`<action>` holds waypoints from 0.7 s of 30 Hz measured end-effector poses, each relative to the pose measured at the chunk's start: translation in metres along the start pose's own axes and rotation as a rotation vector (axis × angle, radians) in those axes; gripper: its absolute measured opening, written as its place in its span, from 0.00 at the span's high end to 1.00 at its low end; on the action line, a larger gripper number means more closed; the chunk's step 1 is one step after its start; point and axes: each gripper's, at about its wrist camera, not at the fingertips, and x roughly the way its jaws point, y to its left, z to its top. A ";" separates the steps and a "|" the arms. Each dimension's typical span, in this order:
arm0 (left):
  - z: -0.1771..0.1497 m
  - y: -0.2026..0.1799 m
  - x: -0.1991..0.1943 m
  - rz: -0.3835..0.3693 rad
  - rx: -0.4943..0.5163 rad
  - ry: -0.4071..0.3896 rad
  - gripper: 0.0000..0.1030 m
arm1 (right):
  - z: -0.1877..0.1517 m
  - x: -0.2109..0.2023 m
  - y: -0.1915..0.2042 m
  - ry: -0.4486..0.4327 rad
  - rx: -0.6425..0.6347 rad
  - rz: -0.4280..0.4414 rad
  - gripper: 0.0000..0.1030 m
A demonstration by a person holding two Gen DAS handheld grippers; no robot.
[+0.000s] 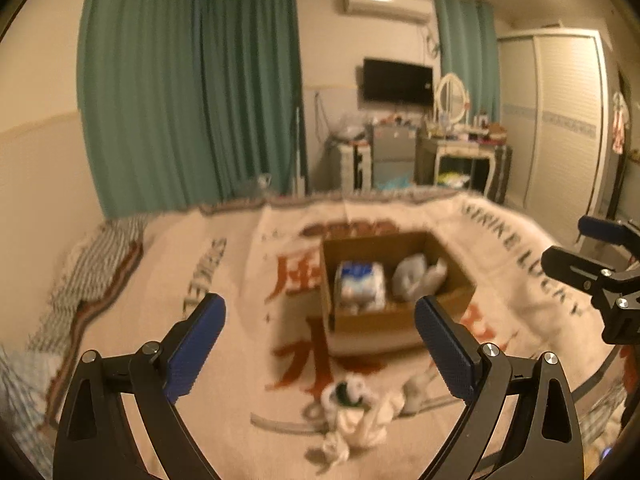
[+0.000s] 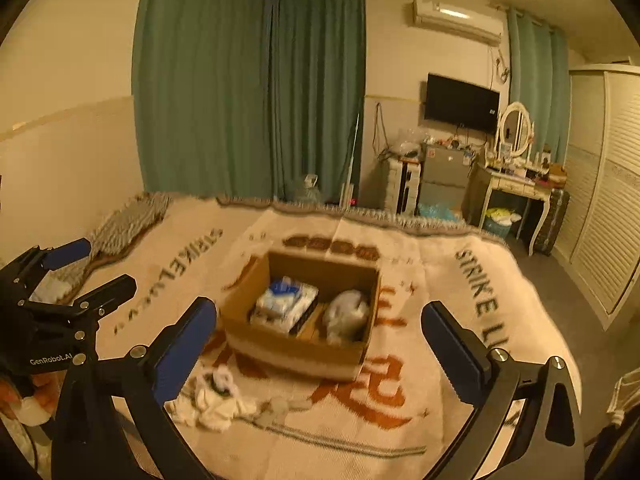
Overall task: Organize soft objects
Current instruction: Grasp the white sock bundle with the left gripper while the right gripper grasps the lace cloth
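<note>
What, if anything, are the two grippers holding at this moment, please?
Nothing. The left gripper and right gripper both hover with jaws wide open above the blanket; the white cloth lies untouched.

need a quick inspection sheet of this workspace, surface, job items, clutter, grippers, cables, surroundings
surface: cream woven blanket with red characters and black lettering, spread over a bed.
job's things: open brown cardboard box on the blanket, holding a blue-and-white soft pack and a crumpled whitish bag; white crumpled cloth with a dark patch lies loose in front of the box.
clutter: grey striped fabric at the blanket's far left edge.
grippers: left gripper open, empty; right gripper open, empty.
cables: wires hanging on the wall by the black wall television.
surroundings: teal curtains, white dressing table with oval mirror, white louvred wardrobe.
</note>
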 end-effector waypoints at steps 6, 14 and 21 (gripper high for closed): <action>-0.073 0.006 0.047 0.013 -0.010 0.183 0.08 | -0.055 0.052 0.007 0.126 0.032 0.030 0.00; -0.143 -0.010 0.082 -0.046 0.037 0.383 0.34 | -0.100 0.098 0.012 0.257 0.055 0.032 0.00; -0.152 -0.017 0.097 -0.073 0.037 0.417 0.71 | -0.117 0.109 0.020 0.303 0.044 0.032 0.00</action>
